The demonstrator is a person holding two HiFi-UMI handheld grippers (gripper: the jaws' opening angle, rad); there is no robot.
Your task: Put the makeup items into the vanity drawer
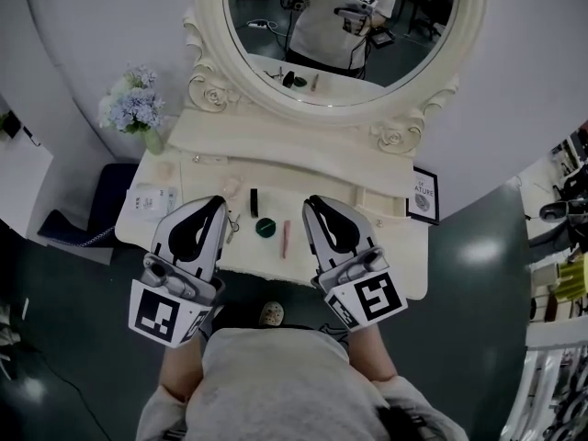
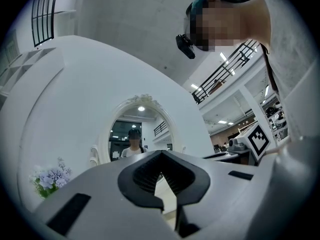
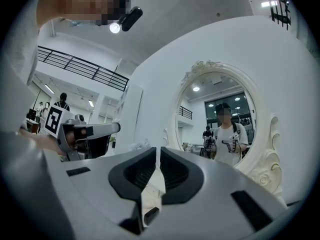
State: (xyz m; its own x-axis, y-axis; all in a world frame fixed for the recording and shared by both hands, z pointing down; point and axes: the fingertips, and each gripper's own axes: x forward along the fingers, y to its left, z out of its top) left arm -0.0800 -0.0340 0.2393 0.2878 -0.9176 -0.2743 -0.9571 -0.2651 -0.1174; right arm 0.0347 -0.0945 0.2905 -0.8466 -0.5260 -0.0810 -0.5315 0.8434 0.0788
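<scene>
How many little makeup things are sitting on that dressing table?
3: a black tube at the back, a round green compact nearer the person, and a pink stick right of it. The left gripper may hide others beside it.

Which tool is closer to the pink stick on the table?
Right. The right tool sits just right of the pink stick; the left tool is farther off on its left, beyond the green round pot.
</scene>
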